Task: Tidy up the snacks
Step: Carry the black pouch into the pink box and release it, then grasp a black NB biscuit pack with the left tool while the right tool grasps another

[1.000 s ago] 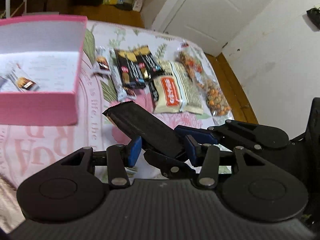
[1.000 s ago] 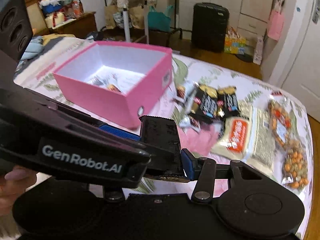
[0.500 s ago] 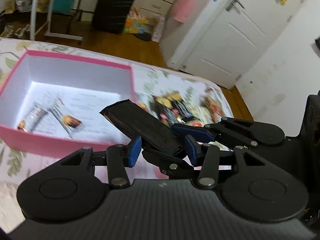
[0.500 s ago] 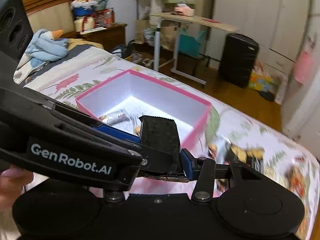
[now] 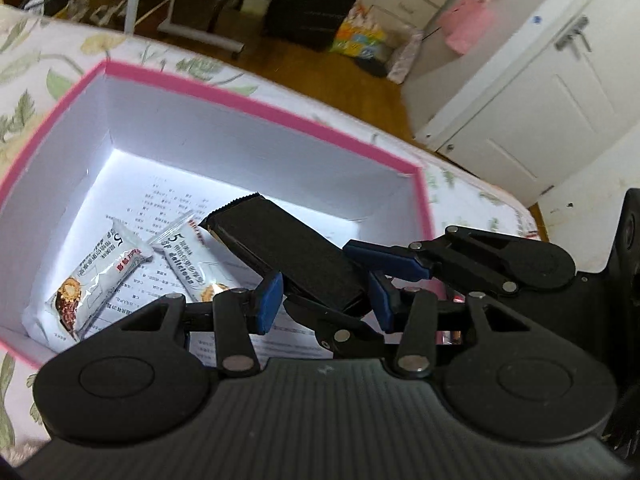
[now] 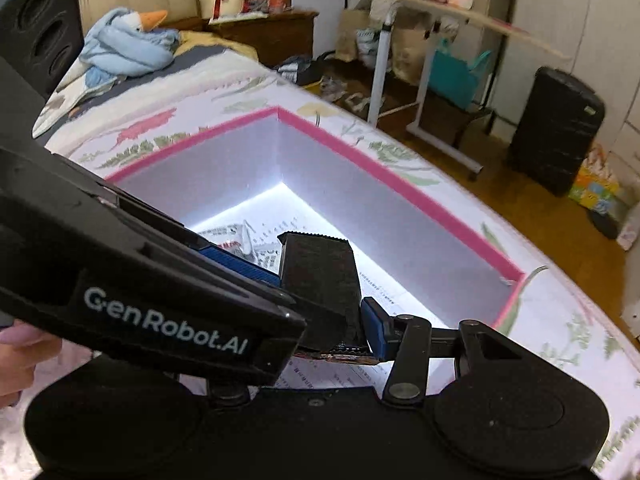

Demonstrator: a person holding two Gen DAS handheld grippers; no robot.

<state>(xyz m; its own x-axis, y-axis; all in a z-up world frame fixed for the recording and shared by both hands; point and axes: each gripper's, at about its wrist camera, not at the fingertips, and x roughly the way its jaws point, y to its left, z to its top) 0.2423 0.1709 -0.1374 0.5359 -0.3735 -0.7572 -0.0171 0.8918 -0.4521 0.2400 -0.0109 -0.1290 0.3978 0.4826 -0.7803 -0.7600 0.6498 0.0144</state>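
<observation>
Snack packet (image 5: 288, 252), black with a crimped end, is hanging tilted over the open pink box (image 5: 256, 104), crimped end pointing down into it and not touching the floor of the box.

Right gripper (image 6: 320, 316) is clamping the packet's near end. In the right wrist view one blue pad (image 6: 374, 328) is pressing against the packet's edge; the other finger is hiding under the body of the left gripper, which is crossing in front. In the left wrist view the right gripper's two fingers are lying one on each side of the packet.

Left gripper (image 5: 324, 300) is sitting with its blue pads (image 5: 268, 300) flanking that same end, very close on both sides. I cannot tell whether they are actually squeezing it or only standing beside it.

Inside the box, two white snack bars are lying side by side on a printed sheet (image 5: 168, 204): one (image 5: 96, 280) near the left wall, the other (image 5: 188, 256) just beside it, partly under the black packet's shadow.

Box is resting on a floral bedspread (image 6: 248, 92).

A person's hand (image 6: 20, 356) is showing at the lower left edge of the right wrist view, under the left gripper's body.
</observation>
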